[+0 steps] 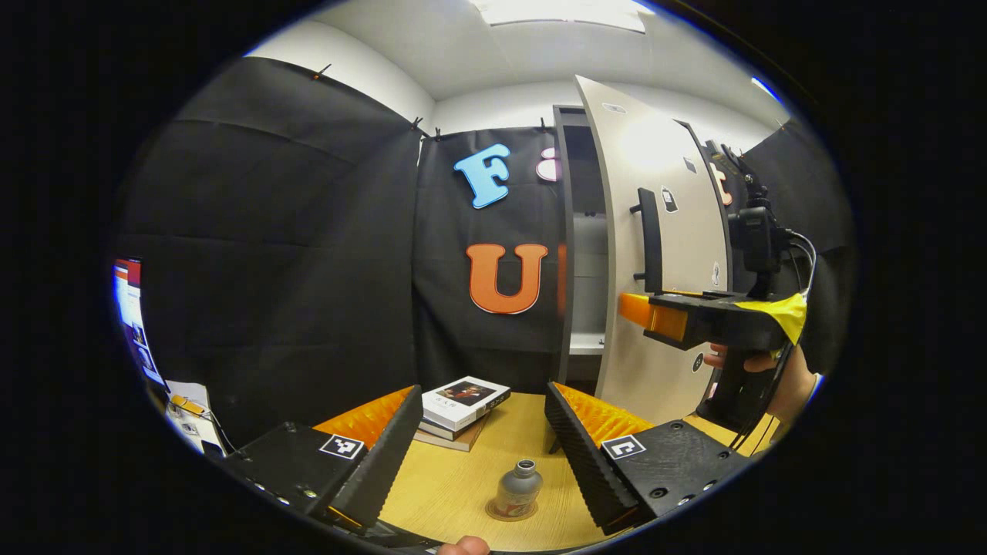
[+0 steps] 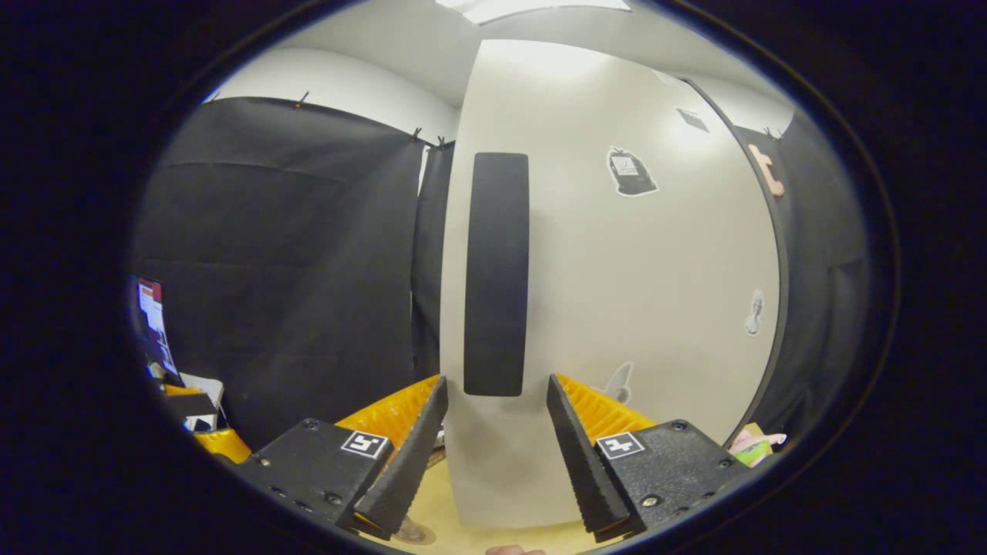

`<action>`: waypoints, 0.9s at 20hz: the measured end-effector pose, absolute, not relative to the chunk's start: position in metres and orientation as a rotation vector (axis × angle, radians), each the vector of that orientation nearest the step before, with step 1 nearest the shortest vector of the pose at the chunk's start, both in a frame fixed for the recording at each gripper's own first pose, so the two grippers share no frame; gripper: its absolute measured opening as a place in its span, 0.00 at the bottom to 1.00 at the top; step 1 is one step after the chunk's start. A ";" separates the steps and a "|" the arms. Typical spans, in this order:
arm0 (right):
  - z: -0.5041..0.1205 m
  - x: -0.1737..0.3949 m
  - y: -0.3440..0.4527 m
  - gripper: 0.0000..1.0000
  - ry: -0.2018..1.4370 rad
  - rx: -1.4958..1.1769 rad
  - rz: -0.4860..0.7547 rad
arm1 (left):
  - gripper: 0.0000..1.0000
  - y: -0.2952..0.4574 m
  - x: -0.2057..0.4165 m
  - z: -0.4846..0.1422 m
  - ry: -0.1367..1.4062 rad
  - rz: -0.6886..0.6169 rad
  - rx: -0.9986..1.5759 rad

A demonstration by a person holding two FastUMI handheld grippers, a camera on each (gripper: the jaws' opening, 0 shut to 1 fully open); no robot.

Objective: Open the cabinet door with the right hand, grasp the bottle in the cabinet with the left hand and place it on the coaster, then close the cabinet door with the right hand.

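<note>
In the left gripper view the bottle stands upright on the round coaster, neck up, between and just ahead of the left gripper's spread jaws, touching neither; its label is too small to read. Beyond lie stacked books on the table. Farther right, the right gripper sits near the cabinet door. In the right gripper view its jaws are spread, empty, the upright black handle centred just ahead.

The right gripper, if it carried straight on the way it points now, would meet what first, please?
Most likely the black handle on the cabinet door, centred ahead of the open right gripper; depth is unclear.
</note>
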State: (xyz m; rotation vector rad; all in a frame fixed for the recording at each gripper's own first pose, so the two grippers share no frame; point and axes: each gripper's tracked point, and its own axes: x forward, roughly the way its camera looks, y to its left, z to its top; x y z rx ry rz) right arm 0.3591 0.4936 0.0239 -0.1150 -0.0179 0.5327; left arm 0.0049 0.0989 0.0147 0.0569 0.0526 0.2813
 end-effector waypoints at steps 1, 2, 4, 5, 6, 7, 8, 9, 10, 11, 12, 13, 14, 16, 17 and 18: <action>0.022 0.354 0.488 0.86 -0.012 -0.114 0.536 | 0.96 0.100 0.005 0.015 0.050 0.282 0.057; 0.022 0.349 0.483 0.86 -0.009 -0.109 0.534 | 0.96 0.099 0.007 0.015 0.050 0.282 0.056; 0.024 0.335 0.469 0.84 -0.005 -0.104 0.529 | 0.96 0.097 0.008 0.016 0.051 0.273 0.055; 0.024 0.329 0.460 0.84 -0.007 -0.101 0.524 | 0.96 0.096 0.010 0.016 0.050 0.267 0.056; 0.026 0.324 0.450 0.84 -0.010 -0.101 0.512 | 0.96 0.092 0.012 0.015 0.050 0.257 0.056; 0.027 0.320 0.438 0.84 -0.010 -0.104 0.490 | 0.96 0.088 0.014 0.014 0.049 0.245 0.056; 0.028 0.316 0.424 0.86 -0.009 -0.107 0.469 | 0.96 0.082 0.016 0.015 0.047 0.231 0.056; 0.029 0.308 0.408 0.86 -0.011 -0.106 0.447 | 0.96 0.076 0.017 0.015 0.045 0.217 0.056; 0.032 0.300 0.396 0.85 -0.015 -0.104 0.427 | 0.96 0.070 0.020 0.015 0.042 0.201 0.056; 0.034 0.290 0.381 0.85 -0.020 -0.104 0.401 | 0.96 0.063 0.021 0.015 0.041 0.184 0.057; 0.037 0.281 0.364 0.84 -0.030 -0.109 0.371 | 0.96 0.057 0.023 0.012 0.043 0.173 0.059; 0.039 0.272 0.347 0.85 -0.037 -0.114 0.331 | 0.96 0.050 0.024 0.013 0.043 0.158 0.060; 0.040 0.261 0.333 0.84 -0.044 -0.113 0.296 | 0.96 0.040 0.026 0.012 0.041 0.138 0.056; 0.040 0.240 0.302 0.84 -0.047 -0.105 0.225 | 0.96 0.024 0.028 0.011 0.038 0.101 0.047; 0.041 0.230 0.286 0.84 -0.053 -0.090 0.192 | 0.96 0.016 0.028 0.011 0.034 0.086 0.047; 0.041 0.223 0.274 0.85 -0.052 -0.070 0.169 | 0.96 0.009 0.029 0.012 0.029 0.069 0.051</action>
